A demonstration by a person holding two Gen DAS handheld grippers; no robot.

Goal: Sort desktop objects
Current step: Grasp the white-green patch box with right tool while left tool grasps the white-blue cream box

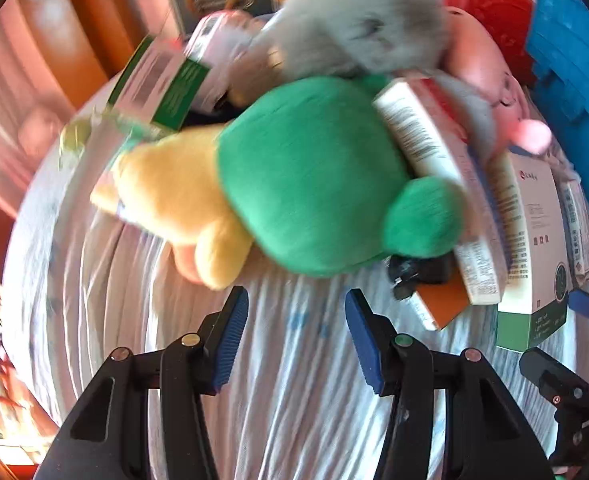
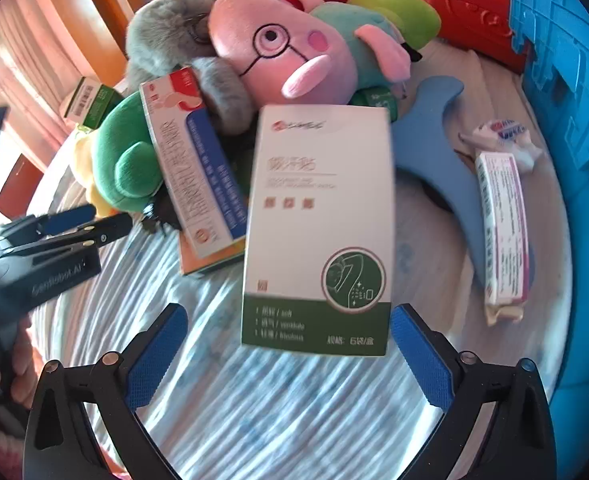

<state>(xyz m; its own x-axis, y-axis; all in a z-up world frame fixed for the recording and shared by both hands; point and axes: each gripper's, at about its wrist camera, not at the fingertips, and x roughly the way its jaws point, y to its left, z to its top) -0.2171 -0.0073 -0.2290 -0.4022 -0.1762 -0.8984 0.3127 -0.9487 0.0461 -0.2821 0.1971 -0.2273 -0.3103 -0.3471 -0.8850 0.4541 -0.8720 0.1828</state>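
Note:
A green and yellow plush toy [image 1: 294, 184] lies on the striped cloth just ahead of my left gripper [image 1: 296, 332], which is open and empty. It also shows at the left of the right wrist view [image 2: 122, 160]. A white and green box [image 2: 318, 224] lies flat just ahead of my right gripper [image 2: 288, 354], which is open and empty; the box also shows in the left wrist view [image 1: 530, 240]. A white, red and blue box [image 2: 192, 160] leans on the green plush. A pink plush [image 2: 290, 56] and a grey plush [image 2: 174, 36] lie behind.
A blue crate [image 2: 574, 80] stands at the right, a red basket [image 2: 470, 4] at the back right. A blue flat piece [image 2: 434, 144] and a long white and purple box [image 2: 502, 228] lie by the crate. A small green box [image 2: 90, 104] sits far left.

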